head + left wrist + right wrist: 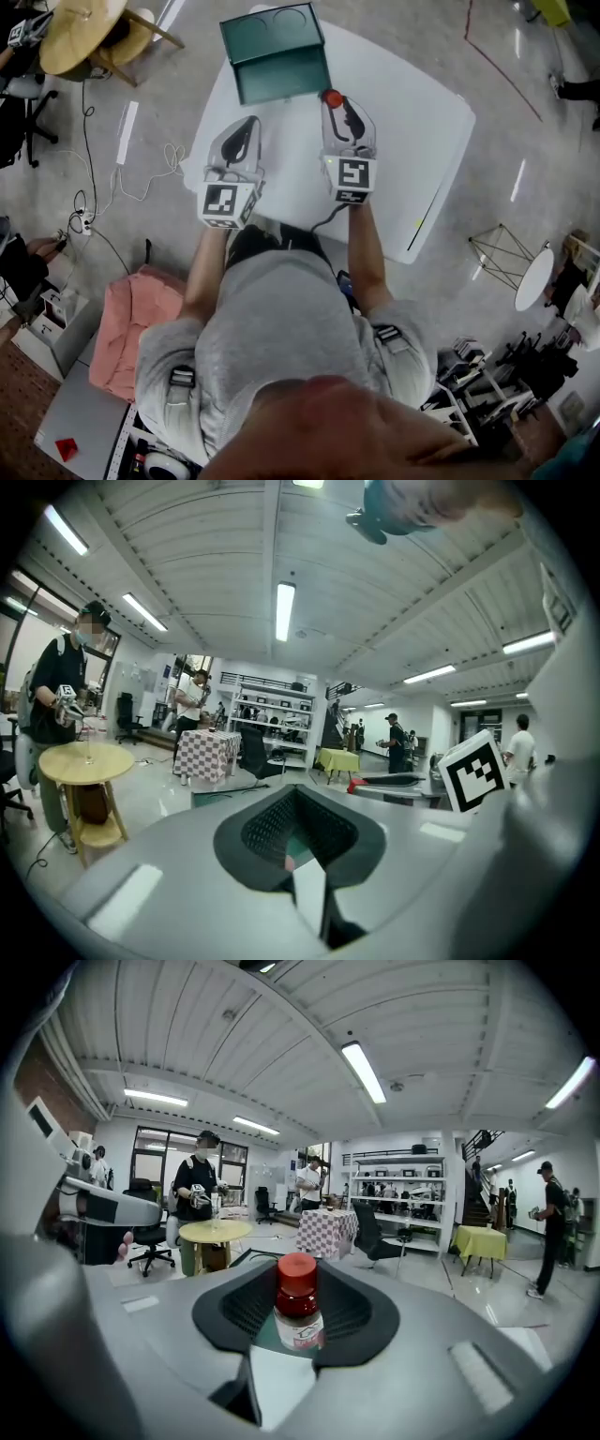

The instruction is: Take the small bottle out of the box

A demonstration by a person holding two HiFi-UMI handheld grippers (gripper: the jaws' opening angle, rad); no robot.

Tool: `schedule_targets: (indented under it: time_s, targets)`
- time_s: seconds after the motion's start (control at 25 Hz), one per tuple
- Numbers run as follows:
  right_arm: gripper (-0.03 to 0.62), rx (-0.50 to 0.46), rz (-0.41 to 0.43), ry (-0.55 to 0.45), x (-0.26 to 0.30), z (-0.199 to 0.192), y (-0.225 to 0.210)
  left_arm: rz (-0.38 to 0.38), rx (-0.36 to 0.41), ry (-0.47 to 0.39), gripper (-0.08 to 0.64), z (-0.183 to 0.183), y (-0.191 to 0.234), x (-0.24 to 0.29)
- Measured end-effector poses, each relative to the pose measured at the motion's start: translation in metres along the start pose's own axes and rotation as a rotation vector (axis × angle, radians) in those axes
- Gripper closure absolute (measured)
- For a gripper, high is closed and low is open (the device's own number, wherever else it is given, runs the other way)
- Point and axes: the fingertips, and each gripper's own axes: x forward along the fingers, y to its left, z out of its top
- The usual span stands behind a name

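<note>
Room: large workshop with a glossy grey floor, ceiling strip lights, far shelving, people standing about, and a checked-cloth table (328, 1230).
Surface: white table (412, 141), bare on its right side; a round wooden table (80, 33) stands far left on the floor.
Box: green box (281, 70), open, at the table's far edge.
Left gripper (247, 126): jaws drawn together, nothing between them.
Right gripper (337, 105): clamped on the small bottle (298, 1312).
Bottle place: red-capped, upright, outside the box, just near of its right corner.

No legible text, small bottle (298, 1307) label too blurred (white with red), cube markers (351, 175) patterns only
</note>
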Motion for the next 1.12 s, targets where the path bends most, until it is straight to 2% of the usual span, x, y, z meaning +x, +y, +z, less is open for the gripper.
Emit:
schedule_targets:
  time_s: [0.52,1.12]
  targets:
    - [0.462,0.061,-0.237,0.024,-0.065,-0.027,-0.094,-0.248,0.043,0.043,0.549,-0.013,-0.095,0.051]
    - [0.462,0.143,-0.434,0.061,-0.115,-0.070,-0.170,-0.441,0.091,0.098,0.549,-0.034,-0.171,0.102]
